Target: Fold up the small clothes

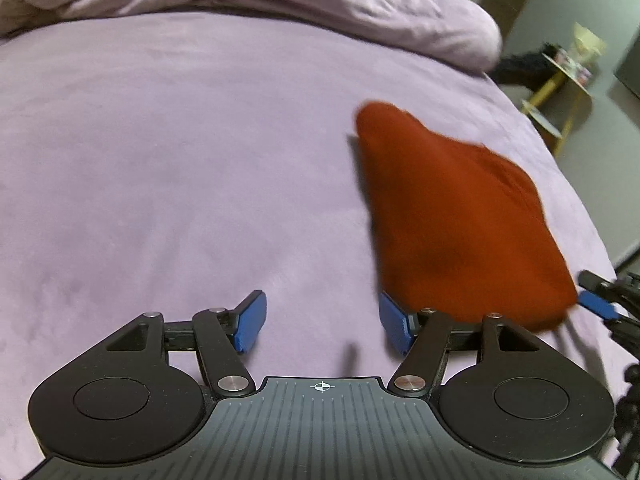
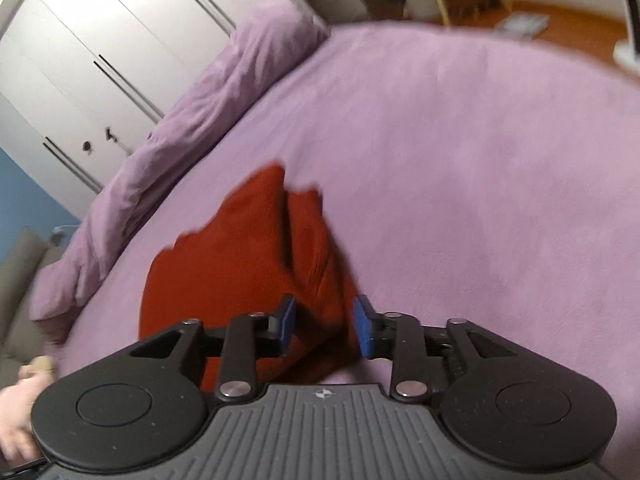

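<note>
A small rust-red garment lies bunched on the purple bed sheet. My left gripper is open and empty, just left of the garment's near edge; its right pad is close to the cloth. In the right wrist view the garment lies right in front of my right gripper, whose jaws stand apart with a fold of the cloth between them, not clamped. The right gripper's blue fingertip shows at the garment's right corner in the left wrist view.
A rolled purple duvet runs along the far side of the bed. A small yellow side table stands beyond the bed's right edge. White wardrobe doors stand behind the duvet. A hand shows at the lower left.
</note>
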`<move>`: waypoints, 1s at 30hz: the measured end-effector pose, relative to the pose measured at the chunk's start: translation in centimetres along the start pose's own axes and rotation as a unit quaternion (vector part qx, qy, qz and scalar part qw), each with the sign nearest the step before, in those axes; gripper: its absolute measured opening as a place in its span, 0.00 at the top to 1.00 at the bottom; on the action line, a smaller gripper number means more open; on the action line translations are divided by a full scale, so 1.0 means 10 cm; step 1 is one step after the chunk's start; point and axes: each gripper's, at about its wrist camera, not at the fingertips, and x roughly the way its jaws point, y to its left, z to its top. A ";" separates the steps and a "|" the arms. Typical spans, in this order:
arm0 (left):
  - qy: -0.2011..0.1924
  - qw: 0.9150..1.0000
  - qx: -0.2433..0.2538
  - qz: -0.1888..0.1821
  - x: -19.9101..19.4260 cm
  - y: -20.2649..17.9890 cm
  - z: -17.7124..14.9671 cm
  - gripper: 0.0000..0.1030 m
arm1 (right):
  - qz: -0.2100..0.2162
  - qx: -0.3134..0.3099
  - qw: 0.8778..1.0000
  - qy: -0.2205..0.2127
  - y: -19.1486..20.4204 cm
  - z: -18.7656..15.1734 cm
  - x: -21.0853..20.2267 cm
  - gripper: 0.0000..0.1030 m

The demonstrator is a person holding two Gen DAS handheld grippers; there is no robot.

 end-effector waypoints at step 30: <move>-0.071 0.996 0.026 0.044 1.44 -0.98 0.76 0.18 | -0.023 -0.190 0.979 -0.064 0.71 0.46 1.62 1.00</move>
